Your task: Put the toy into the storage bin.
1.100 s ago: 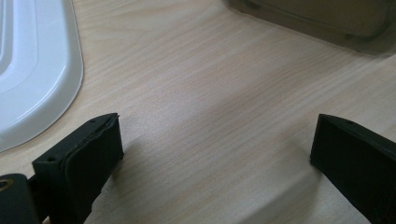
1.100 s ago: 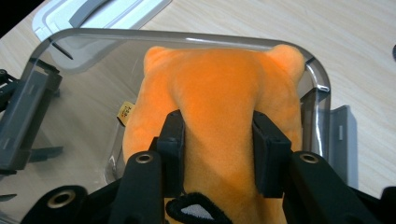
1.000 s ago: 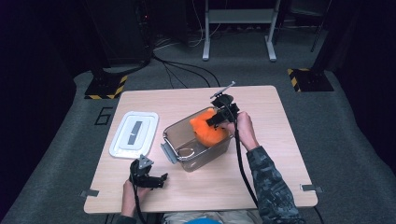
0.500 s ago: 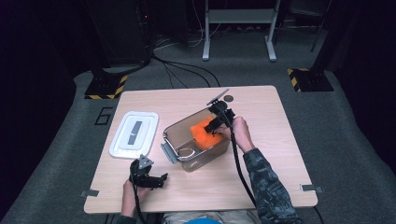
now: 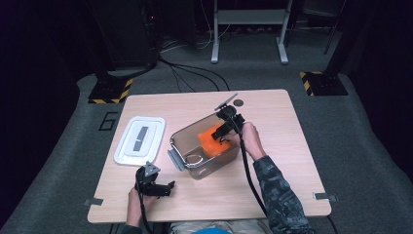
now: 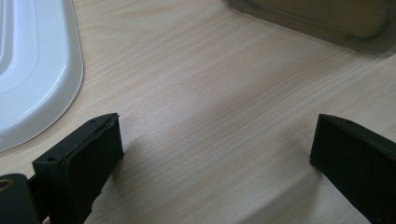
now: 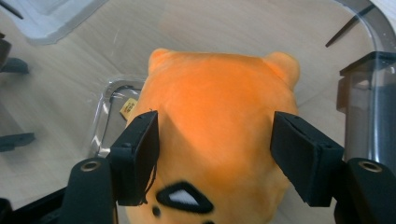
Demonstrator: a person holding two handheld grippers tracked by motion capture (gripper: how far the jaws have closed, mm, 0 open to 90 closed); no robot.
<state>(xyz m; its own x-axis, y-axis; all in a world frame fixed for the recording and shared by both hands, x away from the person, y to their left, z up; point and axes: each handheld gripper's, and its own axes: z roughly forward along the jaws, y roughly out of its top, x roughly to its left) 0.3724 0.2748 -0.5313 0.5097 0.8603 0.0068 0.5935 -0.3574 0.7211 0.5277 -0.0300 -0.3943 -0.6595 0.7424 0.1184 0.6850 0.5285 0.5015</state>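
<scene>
The high view is looking forward and down on the whole counter (image 5: pixel 292 161) from afar. The left gripper view is skimming it closely, catching the white lid (image 6: pixel 32 70) at upper left. The right gripper view is peering closely onto the orange plush toy (image 7: pixel 219 116), shared with the high view's centre.

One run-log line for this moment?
right gripper: jaws just opening, astride orange plush in clear bin | left gripper: open, empty, over table | lid: off, left of bin
</scene>
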